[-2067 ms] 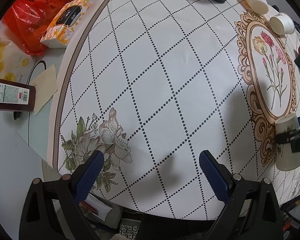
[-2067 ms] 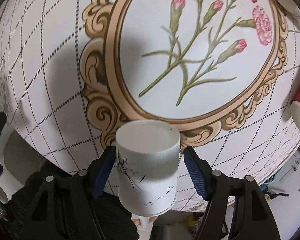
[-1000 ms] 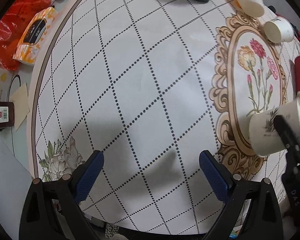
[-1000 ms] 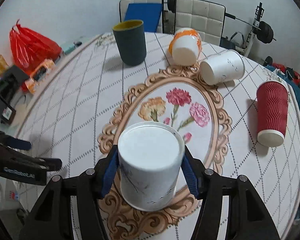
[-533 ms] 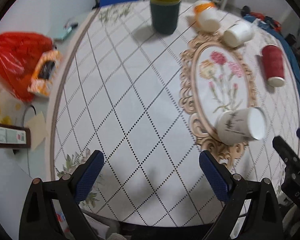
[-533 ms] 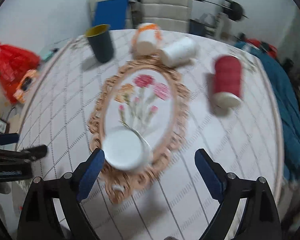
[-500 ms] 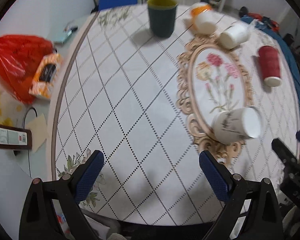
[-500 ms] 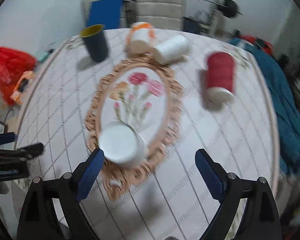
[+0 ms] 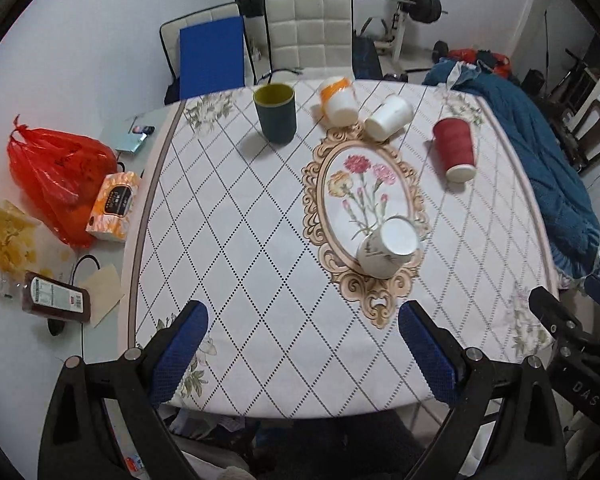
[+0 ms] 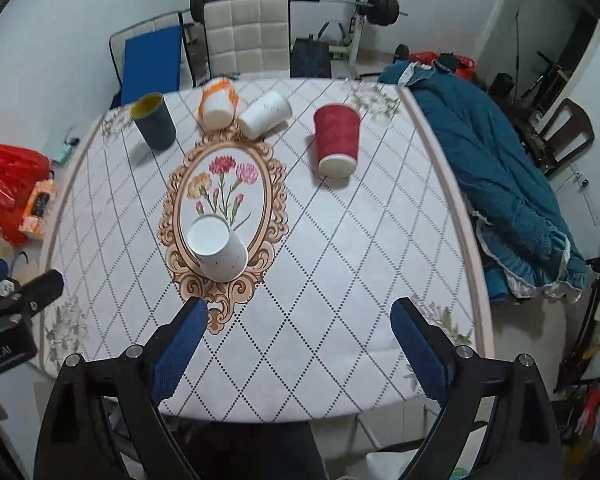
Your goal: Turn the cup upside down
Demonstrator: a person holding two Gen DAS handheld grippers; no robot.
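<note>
A white paper cup with a dark sketch (image 9: 386, 250) stands upside down, base up, on the lower end of the oval flower motif of the tablecloth; it also shows in the right wrist view (image 10: 218, 248). My left gripper (image 9: 302, 344) is open and empty, raised above the near table edge, well short of the cup. My right gripper (image 10: 298, 338) is open and empty, also back over the near edge, to the right of the cup. Nothing touches the cup.
A dark green cup (image 9: 275, 113) stands upright at the back. An orange-and-white cup (image 9: 337, 100), a white cup (image 9: 389, 117) and a red cup (image 9: 454, 148) are upside down. A red bag (image 9: 56, 176) and tissue pack (image 9: 114, 208) lie left. A blue blanket (image 10: 500, 184) drapes right.
My right gripper set the white cup base up on the flower motif, opened and pulled back. Both grippers have risen and drawn away from the table.
</note>
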